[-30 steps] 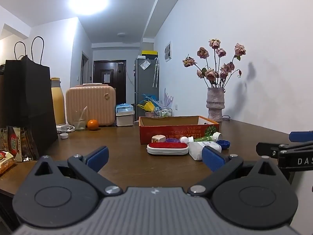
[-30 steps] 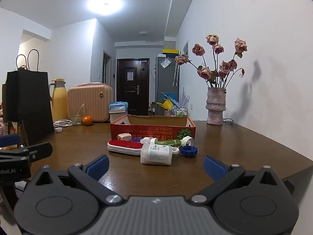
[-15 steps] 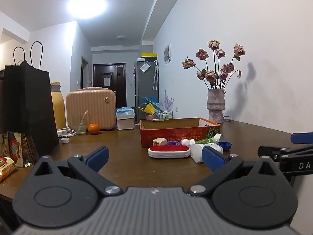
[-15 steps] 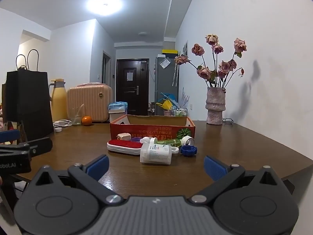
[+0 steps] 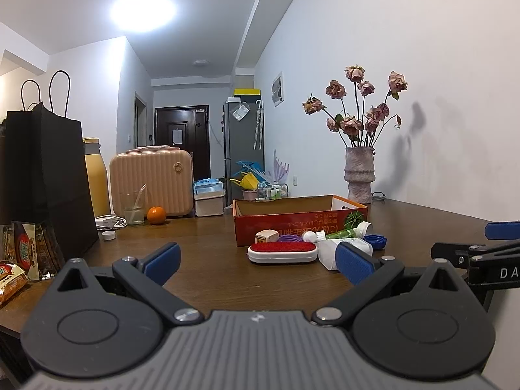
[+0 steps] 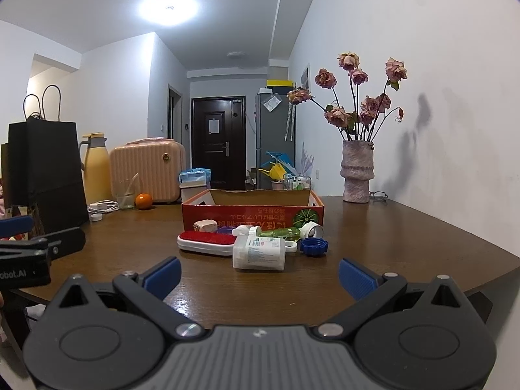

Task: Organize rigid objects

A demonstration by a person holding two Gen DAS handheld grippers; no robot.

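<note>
Left hand-held gripper (image 5: 256,261) hovering over near edge of dark wooden worktop (image 5: 208,234), blue pads spread wide, gripping nothing. Right hand-held gripper (image 6: 258,274) likewise gaping wide, nothing between pads, hanging level above the worktop's near edge.

Red cardboard box (image 6: 253,216) sitting open-topped mid-worktop, pumpkin print on its front. Cluster of small items lying just in front of it: red-and-white case (image 6: 206,242) lying flat at left; white bottle (image 6: 260,253) lying on its side, touching the case's right end; green tube (image 6: 281,232) lying behind the bottle, against the box front; blue cap (image 6: 313,247) resting just right of the bottle; small beige block (image 6: 205,226) standing behind the case, against the box.

Vase of dried roses (image 6: 357,172) standing at far right by the wall. Black paper bag (image 5: 45,178), yellow flask (image 6: 97,170), pink case (image 5: 151,182) and orange (image 5: 156,215) lining the far left side.
</note>
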